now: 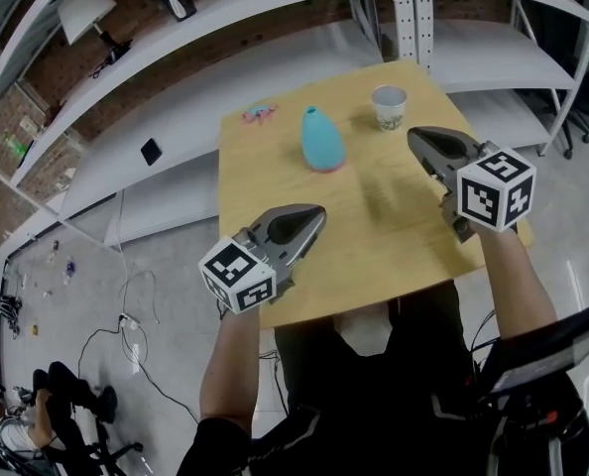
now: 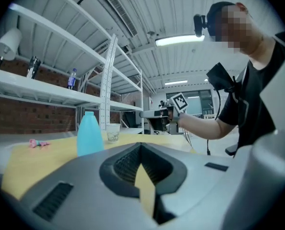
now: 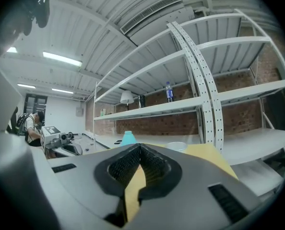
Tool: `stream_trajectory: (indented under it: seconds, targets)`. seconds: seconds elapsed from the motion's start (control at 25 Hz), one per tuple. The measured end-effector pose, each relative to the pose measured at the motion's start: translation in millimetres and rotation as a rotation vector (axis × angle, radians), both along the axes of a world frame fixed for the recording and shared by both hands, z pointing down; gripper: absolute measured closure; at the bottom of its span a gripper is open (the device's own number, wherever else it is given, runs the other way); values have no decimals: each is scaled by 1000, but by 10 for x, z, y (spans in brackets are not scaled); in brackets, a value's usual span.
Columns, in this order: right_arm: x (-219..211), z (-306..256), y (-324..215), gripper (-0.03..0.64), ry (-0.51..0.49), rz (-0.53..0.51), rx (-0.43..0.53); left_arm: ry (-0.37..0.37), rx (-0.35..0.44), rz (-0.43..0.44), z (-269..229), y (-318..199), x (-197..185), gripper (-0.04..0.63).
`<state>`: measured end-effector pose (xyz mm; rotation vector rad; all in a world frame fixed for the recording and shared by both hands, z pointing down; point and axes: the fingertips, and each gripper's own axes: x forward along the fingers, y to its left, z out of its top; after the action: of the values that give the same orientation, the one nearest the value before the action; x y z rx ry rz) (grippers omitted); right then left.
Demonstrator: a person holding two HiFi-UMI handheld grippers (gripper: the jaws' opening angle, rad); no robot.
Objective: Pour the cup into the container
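Note:
A white paper cup (image 1: 390,107) stands upright near the far right corner of the wooden table (image 1: 374,228). A light blue vase-like container (image 1: 321,139) stands to its left, upright. My right gripper (image 1: 413,134) hovers just in front of the cup, shut and empty, pointing at it. In the right gripper view the cup's rim (image 3: 177,146) shows just past the closed tips (image 3: 140,147), and the container's top (image 3: 128,138) to their left. My left gripper (image 1: 319,209) hangs over the table's near left part, shut, nothing in it; it looks toward the container (image 2: 89,133) and cup (image 2: 113,132).
A small pink object (image 1: 259,114) lies at the table's far left corner. White metal shelving (image 1: 404,8) stands behind the table, with a lamp and bottles on it. Cables lie on the grey floor at the left. The person stands at the table's near edge.

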<state>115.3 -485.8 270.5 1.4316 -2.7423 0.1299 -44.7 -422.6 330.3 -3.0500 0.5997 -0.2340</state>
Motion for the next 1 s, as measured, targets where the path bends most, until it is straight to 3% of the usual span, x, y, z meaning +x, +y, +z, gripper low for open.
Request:
stream_trajectory:
  seconds: [0.12, 0.28, 0.68, 1.0]
  targets:
    - [4, -23, 374, 615, -17, -31, 24, 74, 20, -73, -189, 406, 15, 603]
    - [34, 5, 1025, 615, -2, -50, 15, 118, 47, -78, -425, 1153, 127, 603]
    - [-168, 97, 3331, 615, 36, -136, 40, 118, 18, -135, -309, 3307, 197, 603]
    - [-75, 169, 5138, 615, -3, -147, 15, 104, 16, -137, -337, 5142, 332, 603]
